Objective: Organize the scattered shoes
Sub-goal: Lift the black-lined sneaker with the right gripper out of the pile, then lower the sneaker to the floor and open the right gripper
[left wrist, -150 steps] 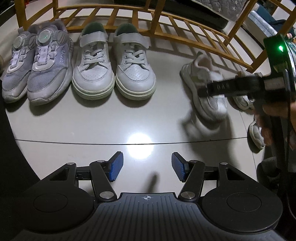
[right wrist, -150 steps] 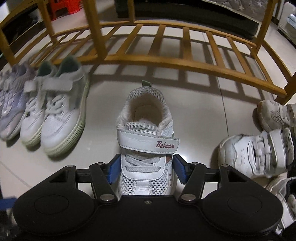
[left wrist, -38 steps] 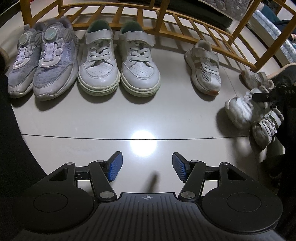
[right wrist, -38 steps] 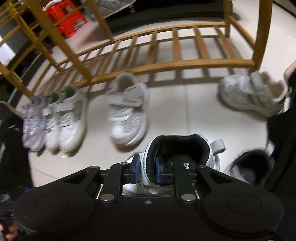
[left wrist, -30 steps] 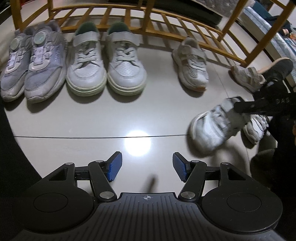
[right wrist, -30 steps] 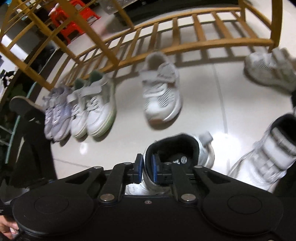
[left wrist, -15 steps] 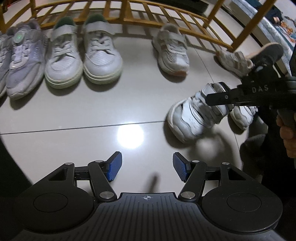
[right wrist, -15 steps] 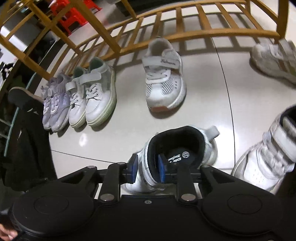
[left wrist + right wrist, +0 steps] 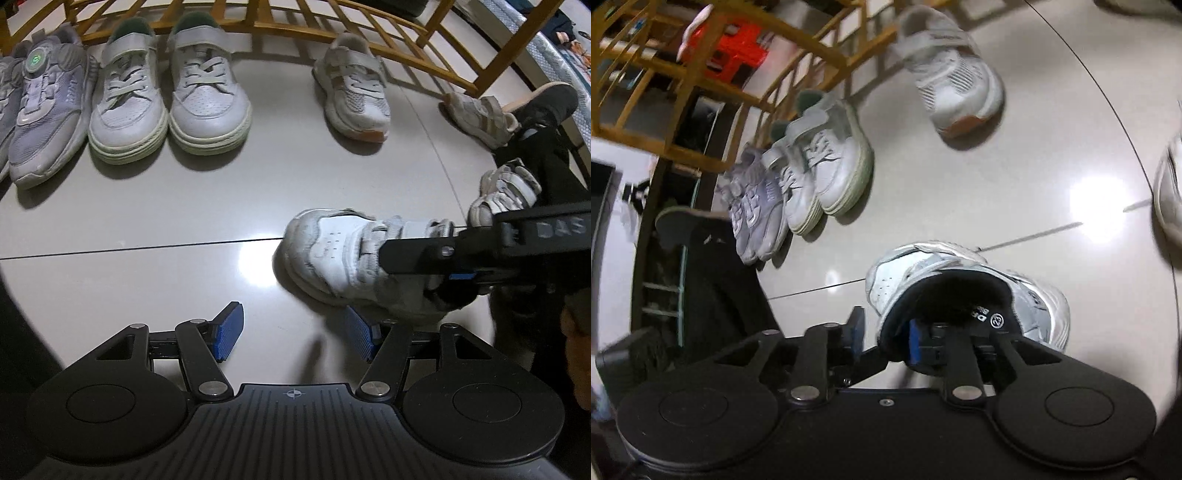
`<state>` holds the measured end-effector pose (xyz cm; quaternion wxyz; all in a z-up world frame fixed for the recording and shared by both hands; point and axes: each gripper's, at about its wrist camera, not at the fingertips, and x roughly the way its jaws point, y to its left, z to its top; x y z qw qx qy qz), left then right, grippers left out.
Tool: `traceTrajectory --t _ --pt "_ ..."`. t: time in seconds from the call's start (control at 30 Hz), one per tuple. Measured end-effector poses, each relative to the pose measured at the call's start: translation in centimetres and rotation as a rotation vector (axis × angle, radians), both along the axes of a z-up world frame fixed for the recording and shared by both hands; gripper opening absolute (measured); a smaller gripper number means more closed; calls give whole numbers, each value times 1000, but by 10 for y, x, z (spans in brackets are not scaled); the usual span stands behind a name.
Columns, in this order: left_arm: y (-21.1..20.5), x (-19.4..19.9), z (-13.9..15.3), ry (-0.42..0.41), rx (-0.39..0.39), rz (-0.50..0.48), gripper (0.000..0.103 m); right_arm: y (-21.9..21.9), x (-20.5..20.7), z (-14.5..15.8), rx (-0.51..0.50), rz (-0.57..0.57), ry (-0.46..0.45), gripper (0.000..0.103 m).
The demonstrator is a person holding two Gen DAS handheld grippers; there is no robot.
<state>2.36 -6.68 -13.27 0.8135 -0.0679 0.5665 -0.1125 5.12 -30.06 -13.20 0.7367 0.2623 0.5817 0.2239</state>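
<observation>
Right gripper (image 9: 884, 338) straddles the collar of the white high-top shoe (image 9: 964, 291) on the floor tile (image 9: 147, 221), jaws slightly parted around it. Left gripper (image 9: 295, 334) hovers open nearby, empty, facing the lined-up shoes (image 9: 166, 92).

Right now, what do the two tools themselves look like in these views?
Both are matte black with blue ribbed pads on the fingers. The left tool has two round discs, silver screws, a ribbed centre plate and a small crosshair mark. The right tool matches; seen from the left view, its side reads "DAS". No cables or sleeves show.
</observation>
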Motion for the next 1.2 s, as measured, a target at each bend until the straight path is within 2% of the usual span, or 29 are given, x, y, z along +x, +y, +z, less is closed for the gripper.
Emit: traceTrajectory --t 0.1,0.27,0.37,0.47,0.63,0.7,0.9,1.2 --pt "3 2 0 2 -3 11 62 -1 -1 13 -20 37 -28 46" --pt "2 8 2 -8 11 13 62 -11 -5 32 -47 64 -116 52" --pt "3 12 2 -7 17 29 62 -18 -5 39 -135 55 -203 59" --pt "4 17 1 -1 23 48 62 -24 -4 36 -224 0 -244 59" --pt "0 20 -2 5 24 49 62 -38 2 14 -324 -149 -227 59" --pt "-1 21 -2 2 23 49 62 -44 4 1 -334 -180 -192 59" --pt "-1 23 -2 4 21 57 61 -42 2 -19 -368 -149 -161 59" --pt "-1 26 -2 1 27 71 61 -35 0 -22 -367 -111 -156 59"
